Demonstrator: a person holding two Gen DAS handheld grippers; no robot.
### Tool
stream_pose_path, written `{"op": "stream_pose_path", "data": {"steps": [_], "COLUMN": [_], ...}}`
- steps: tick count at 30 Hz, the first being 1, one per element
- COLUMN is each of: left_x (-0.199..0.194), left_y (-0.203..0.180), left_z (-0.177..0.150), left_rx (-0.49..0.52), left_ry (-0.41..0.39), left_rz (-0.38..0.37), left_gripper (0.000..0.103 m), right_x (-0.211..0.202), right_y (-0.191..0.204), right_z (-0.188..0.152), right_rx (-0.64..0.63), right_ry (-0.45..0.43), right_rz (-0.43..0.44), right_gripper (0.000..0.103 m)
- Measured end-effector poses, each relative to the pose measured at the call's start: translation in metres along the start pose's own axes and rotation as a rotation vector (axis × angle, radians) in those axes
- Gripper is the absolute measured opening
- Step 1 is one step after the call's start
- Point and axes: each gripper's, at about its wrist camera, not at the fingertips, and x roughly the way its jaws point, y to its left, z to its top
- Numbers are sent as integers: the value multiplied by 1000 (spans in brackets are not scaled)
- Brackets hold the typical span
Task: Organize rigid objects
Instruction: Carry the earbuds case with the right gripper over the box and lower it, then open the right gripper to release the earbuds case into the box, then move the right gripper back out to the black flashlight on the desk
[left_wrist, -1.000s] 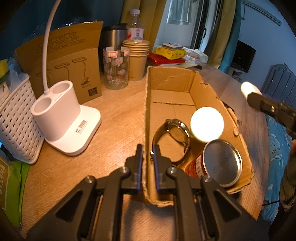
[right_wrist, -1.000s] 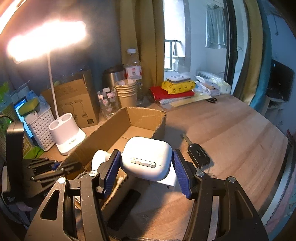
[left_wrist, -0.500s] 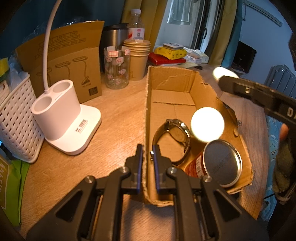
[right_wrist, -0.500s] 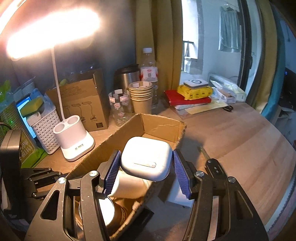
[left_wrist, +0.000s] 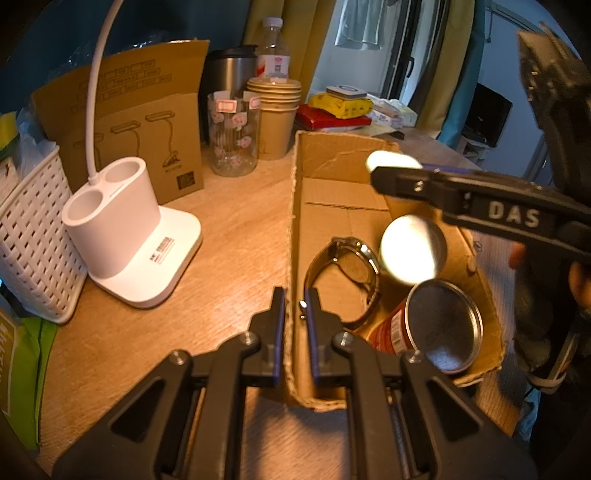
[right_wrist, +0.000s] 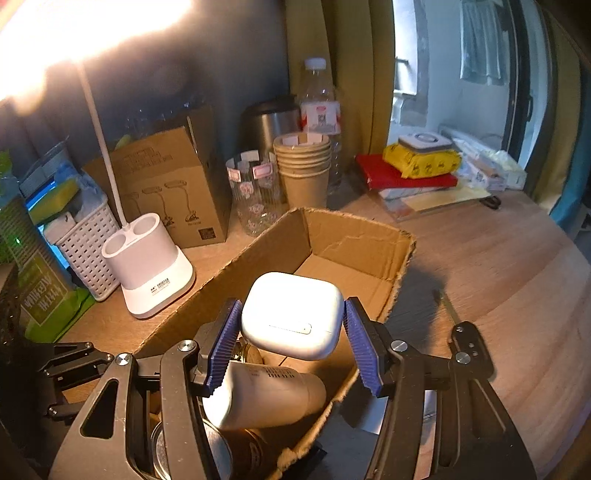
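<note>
An open cardboard box (left_wrist: 332, 195) lies on the wooden table. My left gripper (left_wrist: 294, 314) is shut on the box's near left wall, one finger on each side. Inside lie a wristwatch (left_wrist: 347, 273), a white bottle (left_wrist: 410, 251) on its side and a tin can (left_wrist: 439, 328). My right gripper (right_wrist: 291, 306) is shut on a white earbuds case (right_wrist: 291, 314) and holds it in the air over the box (right_wrist: 354, 236), above the white bottle (right_wrist: 269, 398). The left wrist view shows that gripper's black arm (left_wrist: 480, 206) reaching in from the right, with the earbuds case (left_wrist: 391, 160) at its tip.
A black car key (right_wrist: 469, 339) lies on the table right of the box. Left of the box stand a white lamp base (left_wrist: 129, 236), a white basket (left_wrist: 29, 240) and a brown carton (left_wrist: 140, 122). Behind it are a glass (left_wrist: 232, 133), paper cups (left_wrist: 275, 114) and stacked books (right_wrist: 406, 177).
My right gripper has carried the earbuds case leftward from beside the box to over its inside, slightly lower. The left gripper and the box have not moved.
</note>
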Motion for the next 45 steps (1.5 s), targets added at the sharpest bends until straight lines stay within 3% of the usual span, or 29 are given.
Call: {"op": "stream_pose_path", "data": {"steps": [7,19,31,45], "left_x": [0,0,0,0], "left_y": [-1,-3,-2,-2], "left_z": [0,-1,-1,-1], "left_rx": [0,3,-4,-3], "left_ry": [2,0,0,-2], "left_rz": [-1,-2,5,7], "left_gripper": [11,11,10,11], "right_x": [20,26,8,-46], "right_y": [-1,5,5,-17], "right_z": [-3,-5,-6,-11], "right_rx": [4,-30,-17,51], "right_ry": [77,118,65,-44], "right_rz": [-9,-69,-58,-102], "right_gripper": [60,60,61,61]}}
